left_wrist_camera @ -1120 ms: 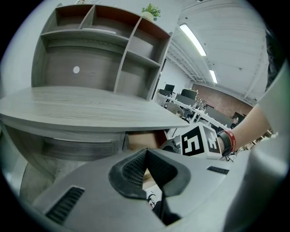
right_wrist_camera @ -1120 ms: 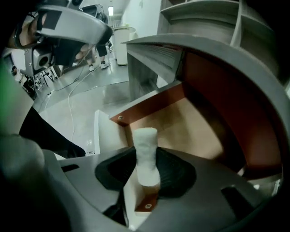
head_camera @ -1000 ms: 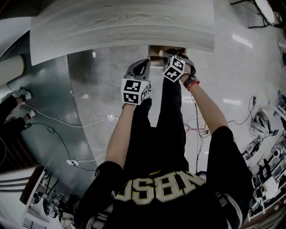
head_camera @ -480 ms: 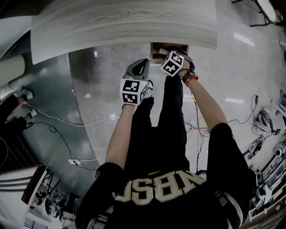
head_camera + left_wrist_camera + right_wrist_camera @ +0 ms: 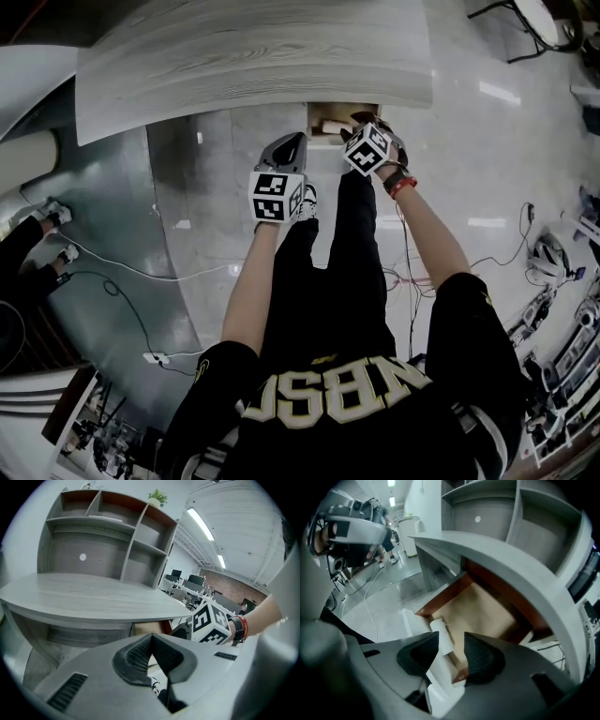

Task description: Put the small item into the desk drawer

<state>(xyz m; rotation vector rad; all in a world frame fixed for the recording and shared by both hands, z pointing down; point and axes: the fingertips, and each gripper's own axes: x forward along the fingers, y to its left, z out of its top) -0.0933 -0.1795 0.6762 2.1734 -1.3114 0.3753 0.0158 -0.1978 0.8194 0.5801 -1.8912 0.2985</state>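
Observation:
The desk drawer (image 5: 445, 595) stands pulled out under the grey desk top (image 5: 253, 56). It has red-brown sides, a tan bottom and a white front. A small white roll-shaped item (image 5: 442, 634) lies inside it against the front wall, also seen in the head view as a pale item (image 5: 332, 127). My right gripper (image 5: 452, 656) hovers just above the drawer front. It is open, its pads are clear of the item and it holds nothing. My left gripper (image 5: 151, 639) is shut and empty, held in front of the desk left of the drawer (image 5: 319, 117). Its own view shows the right gripper's cube (image 5: 211, 623).
An open shelf unit (image 5: 108, 536) stands at the back of the desk. Cables (image 5: 122, 272) trail over the glossy floor to the left. Another person's shoes (image 5: 52, 211) show at the far left. Equipment (image 5: 553, 253) lies at the right edge. The person's legs fill the space below the drawer.
The right gripper reached further into the drawer, then drew back a little. The white item now lies in the drawer, free of its jaws. The left gripper has hardly moved.

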